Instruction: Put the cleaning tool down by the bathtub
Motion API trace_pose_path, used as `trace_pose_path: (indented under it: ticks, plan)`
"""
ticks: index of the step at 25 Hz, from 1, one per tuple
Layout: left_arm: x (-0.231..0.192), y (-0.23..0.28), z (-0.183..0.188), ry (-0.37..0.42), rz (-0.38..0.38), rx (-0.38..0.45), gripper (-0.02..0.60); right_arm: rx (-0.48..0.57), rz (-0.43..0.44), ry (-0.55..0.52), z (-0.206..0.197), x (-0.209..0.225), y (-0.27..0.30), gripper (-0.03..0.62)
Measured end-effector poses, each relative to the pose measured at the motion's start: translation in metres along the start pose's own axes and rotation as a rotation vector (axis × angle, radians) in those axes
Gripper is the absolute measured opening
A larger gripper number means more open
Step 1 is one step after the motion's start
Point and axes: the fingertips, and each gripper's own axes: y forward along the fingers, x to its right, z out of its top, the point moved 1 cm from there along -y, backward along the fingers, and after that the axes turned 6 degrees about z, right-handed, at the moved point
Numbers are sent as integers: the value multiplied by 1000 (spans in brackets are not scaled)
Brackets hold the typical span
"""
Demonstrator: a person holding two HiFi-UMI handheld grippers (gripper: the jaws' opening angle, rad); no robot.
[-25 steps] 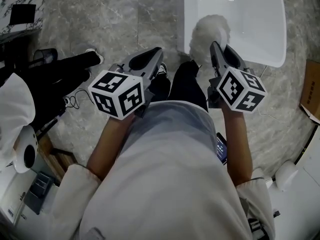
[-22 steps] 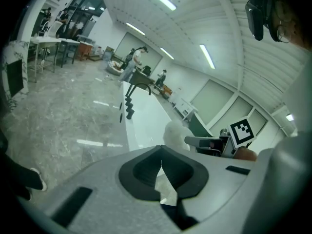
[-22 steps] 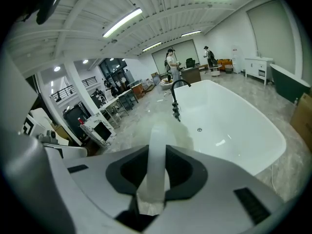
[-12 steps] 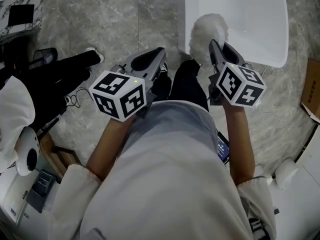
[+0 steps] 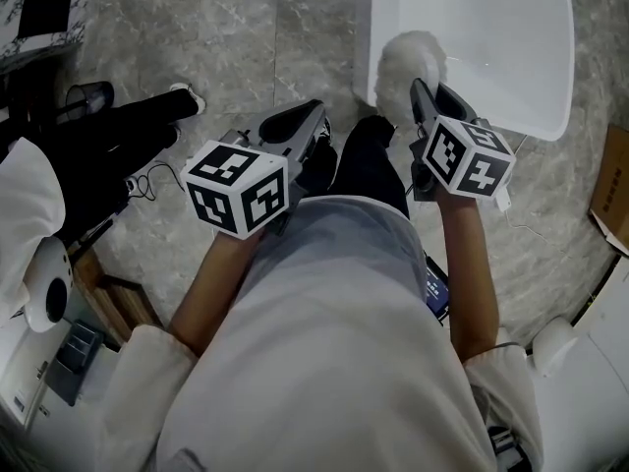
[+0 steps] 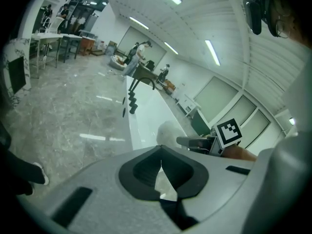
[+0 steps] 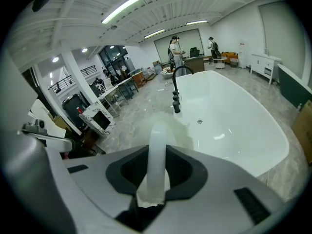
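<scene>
The cleaning tool is a fluffy white duster [image 5: 406, 60] on a translucent white handle [image 7: 157, 147]. My right gripper [image 5: 430, 94] is shut on that handle, and the fluffy head hangs over the near rim of the white bathtub [image 5: 501, 52]. In the right gripper view the head [image 7: 158, 122] is a blur ahead of the jaws, with the tub [image 7: 234, 116] beyond it. My left gripper [image 5: 313, 112] is held to the left of the duster over the marble floor, its jaws together and nothing in them. The left gripper view shows the duster [image 6: 168, 130] and the tub [image 6: 146, 113].
A black faucet [image 7: 175, 89] stands on the tub's far rim. Another person's dark leg and shoe [image 5: 147, 126] lie at the left, next to a black cup [image 5: 88, 96]. A cardboard box [image 5: 614, 185] sits at the right edge. Grey marble floor [image 5: 246, 37] surrounds the tub.
My right gripper has sunk a little with the duster, staying at the tub's near rim. The left gripper has hardly moved.
</scene>
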Motion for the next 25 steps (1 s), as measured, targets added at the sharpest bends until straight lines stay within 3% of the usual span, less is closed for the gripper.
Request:
trace_pose_path:
  ticks: [11, 16, 25]
  plan:
    - [-2, -9, -6, -27, 17, -3, 5, -66, 9, -25, -21, 8, 18, 83]
    - [6, -14, -18, -7, -30, -40, 5, -94, -3, -8, -41, 13, 22, 83]
    - [6, -18, -23, 13, -4, -64, 5, -154, -7, -2, -64, 21, 41, 83]
